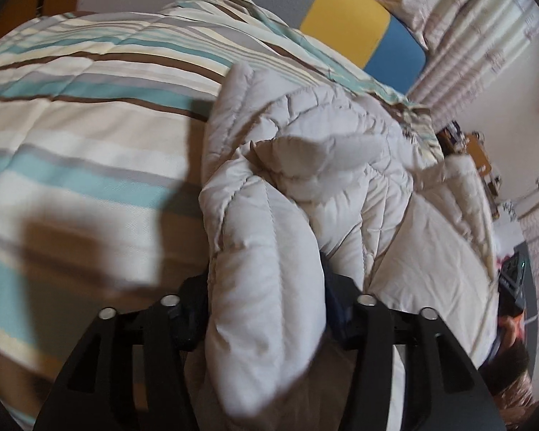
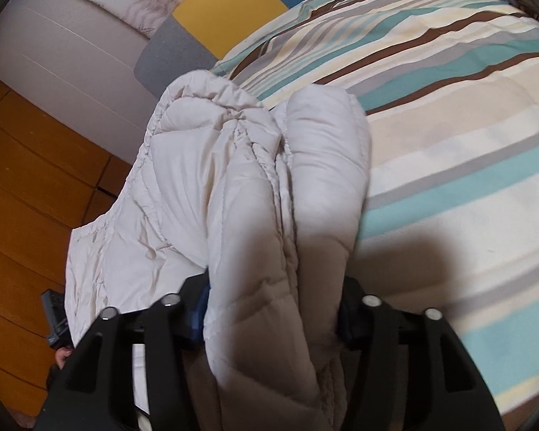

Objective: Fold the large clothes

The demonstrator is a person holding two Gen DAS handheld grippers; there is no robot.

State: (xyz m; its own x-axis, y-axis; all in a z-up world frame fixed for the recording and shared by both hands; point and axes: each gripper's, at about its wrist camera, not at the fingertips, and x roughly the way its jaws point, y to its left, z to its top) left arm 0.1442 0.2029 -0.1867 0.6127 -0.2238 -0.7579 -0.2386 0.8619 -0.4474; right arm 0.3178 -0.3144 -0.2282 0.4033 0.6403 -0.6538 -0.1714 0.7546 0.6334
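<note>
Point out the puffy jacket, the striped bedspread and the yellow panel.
puffy jacket (image 1: 269, 287): left wrist view, padded fold between the fingers.
striped bedspread (image 2: 449, 143): right wrist view, bare striped stretch right of the jacket.
yellow panel (image 1: 345, 21): left wrist view, its middle.

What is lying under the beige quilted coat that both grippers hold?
Under the quilted coat lies a striped bedspread, visible around it in both views. What the bedspread looks like directly beneath the coat cannot be seen, because the coat covers it.

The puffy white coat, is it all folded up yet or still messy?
Still messy. The puffy coat lies bunched and crumpled on the striped bedspread, with thick rolls of it pinched in the left gripper and right gripper.
</note>
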